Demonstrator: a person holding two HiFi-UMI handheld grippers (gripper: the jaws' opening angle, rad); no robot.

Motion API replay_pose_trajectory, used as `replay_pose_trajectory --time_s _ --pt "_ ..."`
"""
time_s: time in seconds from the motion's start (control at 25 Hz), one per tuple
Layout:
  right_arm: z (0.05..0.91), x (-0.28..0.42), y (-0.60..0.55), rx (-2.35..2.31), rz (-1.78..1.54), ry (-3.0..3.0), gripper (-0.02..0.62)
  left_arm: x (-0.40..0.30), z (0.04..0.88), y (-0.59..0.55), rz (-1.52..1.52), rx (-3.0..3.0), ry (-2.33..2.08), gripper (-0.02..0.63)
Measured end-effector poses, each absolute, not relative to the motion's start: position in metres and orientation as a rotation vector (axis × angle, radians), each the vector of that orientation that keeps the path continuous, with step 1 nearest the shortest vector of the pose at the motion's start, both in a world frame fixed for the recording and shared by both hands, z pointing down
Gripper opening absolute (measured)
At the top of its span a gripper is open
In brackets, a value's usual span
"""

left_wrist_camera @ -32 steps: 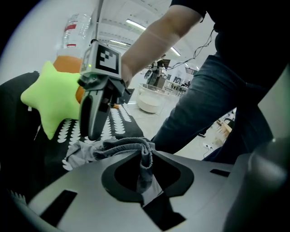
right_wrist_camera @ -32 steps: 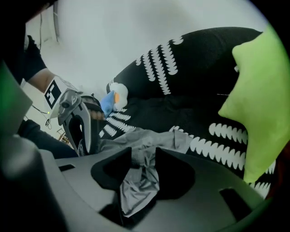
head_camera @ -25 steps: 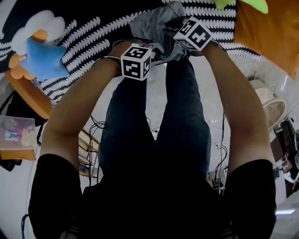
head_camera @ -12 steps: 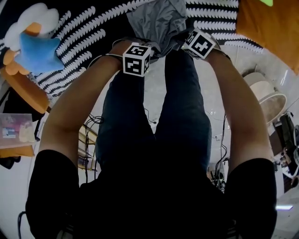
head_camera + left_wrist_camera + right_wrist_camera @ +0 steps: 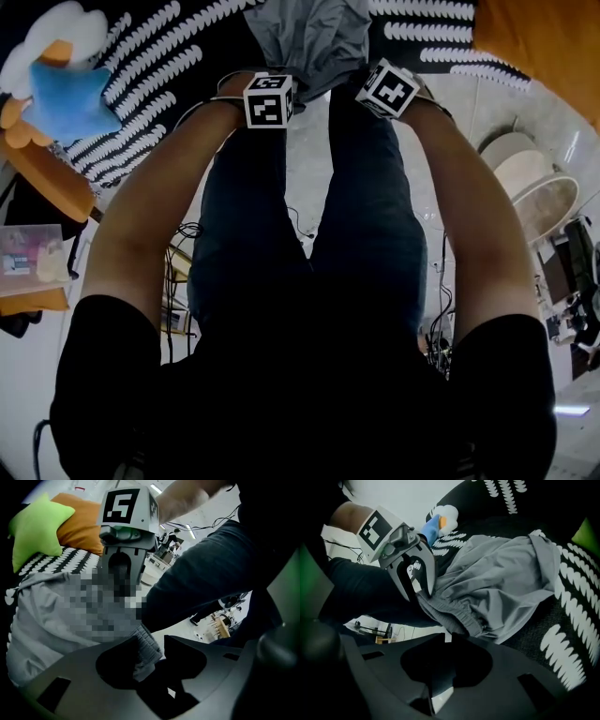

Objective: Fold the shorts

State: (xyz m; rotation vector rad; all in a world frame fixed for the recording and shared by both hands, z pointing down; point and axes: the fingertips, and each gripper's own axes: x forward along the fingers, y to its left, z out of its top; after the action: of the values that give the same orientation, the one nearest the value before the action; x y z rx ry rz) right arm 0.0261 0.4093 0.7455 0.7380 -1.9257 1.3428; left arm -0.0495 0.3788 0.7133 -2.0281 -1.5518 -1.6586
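Note:
The grey shorts (image 5: 314,37) lie crumpled on the black-and-white blanket (image 5: 159,56), their elastic waistband (image 5: 459,618) toward me. Both marker cubes, left (image 5: 269,100) and right (image 5: 387,89), sit side by side at the waistband's near edge and hide the jaws from above. My left gripper (image 5: 151,641) is opening: its jaws stand wide apart, with a waistband corner (image 5: 145,648) loose between them. My right gripper (image 5: 448,637) is opening too, showing only a narrow slit. The waistband rests just past its tips, unpinched.
A blue and white plush toy (image 5: 61,80) lies at the blanket's left. An orange cushion (image 5: 534,47) and a green star pillow (image 5: 35,529) sit at its far right. My legs in dark jeans (image 5: 309,234) stand below the grippers, with cables and a clear box (image 5: 33,267) on the floor.
Both grippers moved forward and down toward the blanket, drawing closer together. The shorts went from bunched in the grippers to lying spread on the blanket.

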Motion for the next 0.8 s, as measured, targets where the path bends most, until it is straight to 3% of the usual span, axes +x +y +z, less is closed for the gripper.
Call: replay_pose_trajectory --time_s 0.44,0.8 --pt "0.673 0.045 0.386 0.836 1.317 -1.974 0.048 -0.016 0.639 0.351 -1.72 -2.288 -1.364 0.199" --pt "0.532 0.112 0.317 1.227 1.26 -1.992 0.041 0.04 0.493 0.299 -1.611 -2.628 -1.053 0.187"
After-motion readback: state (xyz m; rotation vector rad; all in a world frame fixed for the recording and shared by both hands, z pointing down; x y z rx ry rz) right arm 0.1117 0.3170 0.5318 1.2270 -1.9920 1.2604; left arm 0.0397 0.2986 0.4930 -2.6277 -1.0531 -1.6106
